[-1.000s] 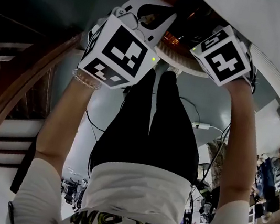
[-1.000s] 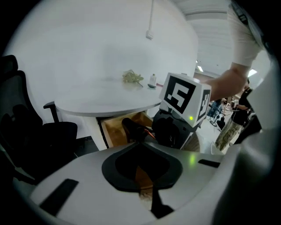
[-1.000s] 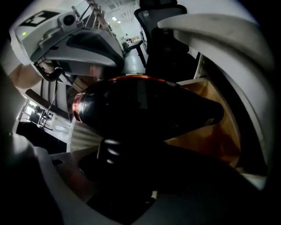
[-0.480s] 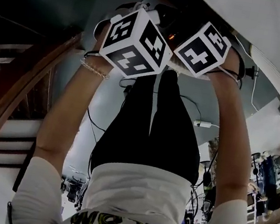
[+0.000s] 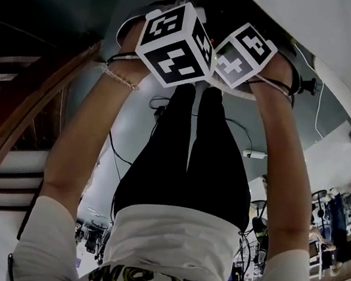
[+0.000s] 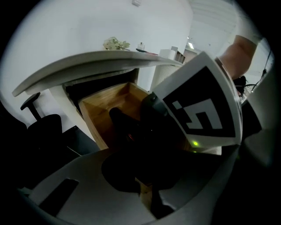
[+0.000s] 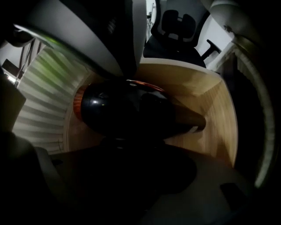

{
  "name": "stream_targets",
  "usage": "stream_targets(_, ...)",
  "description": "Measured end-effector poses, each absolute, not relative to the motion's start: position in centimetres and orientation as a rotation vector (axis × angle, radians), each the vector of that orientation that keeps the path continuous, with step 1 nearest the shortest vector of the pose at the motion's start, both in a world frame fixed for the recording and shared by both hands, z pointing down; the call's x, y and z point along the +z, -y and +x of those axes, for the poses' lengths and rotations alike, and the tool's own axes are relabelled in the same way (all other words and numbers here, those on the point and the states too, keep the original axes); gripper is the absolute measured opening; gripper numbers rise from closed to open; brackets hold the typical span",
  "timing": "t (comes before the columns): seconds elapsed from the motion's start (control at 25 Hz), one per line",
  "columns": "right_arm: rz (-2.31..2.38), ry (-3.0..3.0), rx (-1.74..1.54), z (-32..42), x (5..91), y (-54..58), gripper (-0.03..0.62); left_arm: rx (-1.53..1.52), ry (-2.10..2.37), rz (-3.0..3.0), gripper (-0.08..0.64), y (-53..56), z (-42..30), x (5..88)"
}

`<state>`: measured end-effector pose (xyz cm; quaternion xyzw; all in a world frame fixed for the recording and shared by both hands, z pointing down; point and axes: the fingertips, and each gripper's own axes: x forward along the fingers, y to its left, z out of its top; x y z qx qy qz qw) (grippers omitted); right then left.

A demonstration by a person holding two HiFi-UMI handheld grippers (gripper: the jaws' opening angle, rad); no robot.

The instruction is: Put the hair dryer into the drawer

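Observation:
The black hair dryer (image 7: 127, 110), with an orange ring (image 7: 77, 104) at one end, lies low inside the open wooden drawer (image 7: 210, 114). My right gripper (image 7: 131, 149) is shut on its dark body, which fills the space at the jaws. In the left gripper view the hair dryer (image 6: 125, 127) runs from the drawer (image 6: 99, 110) down into my left gripper (image 6: 147, 193), whose grey jaws stand close around a dark part of it. The right gripper's marker cube (image 6: 202, 114) is right beside it. In the head view both cubes (image 5: 177, 45) (image 5: 243, 53) sit side by side at the drawer mouth.
A white desktop (image 6: 88, 61) overhangs the drawer, with small plants (image 6: 116, 43) on it. A black office chair (image 6: 44, 127) stands to one side. A white ribbed panel (image 7: 39, 101) borders the drawer. A curved wooden rail (image 5: 27, 112) and the person's legs (image 5: 189, 159) show in the head view.
Both grippers have moved further toward the drawer and closer together, and their cubes have turned. The hair dryer has gone in with them.

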<state>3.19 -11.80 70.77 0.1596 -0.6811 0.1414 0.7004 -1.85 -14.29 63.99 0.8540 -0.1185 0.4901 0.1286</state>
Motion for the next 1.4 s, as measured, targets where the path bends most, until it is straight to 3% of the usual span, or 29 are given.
stream_targets(0.32,0.373,1.495,0.316,3.4,71.5,11.8,0.301,1.537,0.308,2.414,0.012,13.3,-2.6,65.6)
stream_targets(0.92,0.41,1.553,0.362,2.9,71.9,12.1,0.314,1.45,0.402,2.392,0.012,13.9,-2.9,65.5)
stream_targets(1.24,0.475,1.674,0.404,2.3,67.1,12.5,0.328,1.452,0.585,2.437,0.012,15.5,-5.2,60.9)
stream_targets(1.4,0.506,1.731,0.413,2.5,63.7,11.8,0.32,1.288,0.729,2.449,0.012,15.8,-5.7,55.8)
